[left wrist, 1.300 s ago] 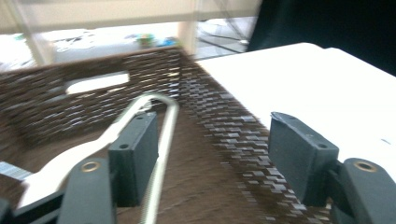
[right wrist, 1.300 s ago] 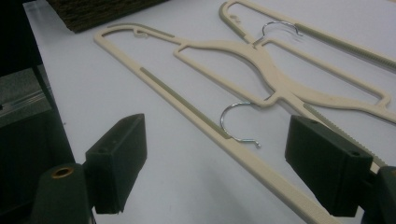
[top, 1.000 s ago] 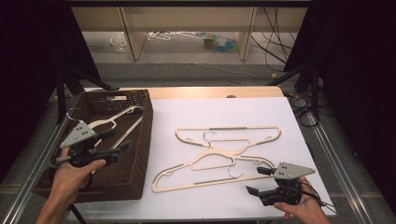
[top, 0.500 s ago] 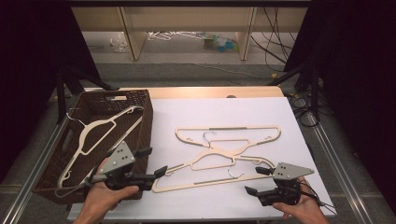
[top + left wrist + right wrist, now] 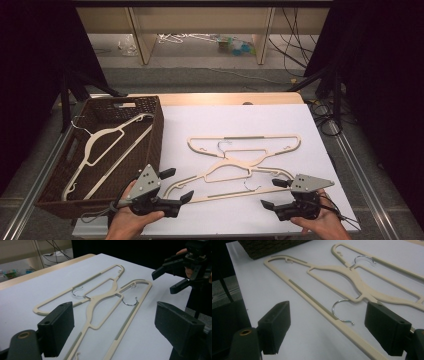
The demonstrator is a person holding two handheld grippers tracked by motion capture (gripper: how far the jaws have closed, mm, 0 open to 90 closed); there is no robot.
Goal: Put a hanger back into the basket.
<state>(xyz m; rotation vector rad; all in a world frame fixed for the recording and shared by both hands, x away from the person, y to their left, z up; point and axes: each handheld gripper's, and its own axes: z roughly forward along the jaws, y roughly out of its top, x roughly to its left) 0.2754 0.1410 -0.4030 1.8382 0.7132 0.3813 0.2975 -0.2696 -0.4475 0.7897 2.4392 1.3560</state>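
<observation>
Lying ahead of spread fingers (image 5: 60,332): hanger (image 5: 100,300).

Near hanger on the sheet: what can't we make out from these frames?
- Near hanger: in the left gripper view its lower end runs off the bottom edge.
- Right gripper view: the right jaw covers part of its bar.
- High view: the left gripper hides its left tip.
- Basket: the wall hides part of the hanger inside.

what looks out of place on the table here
The two cream plastic hangers on the white table lie crossed, one over the other, facing opposite ways, rather than in the brown wicker basket like the third cream hanger. Nothing looks damaged.
</observation>
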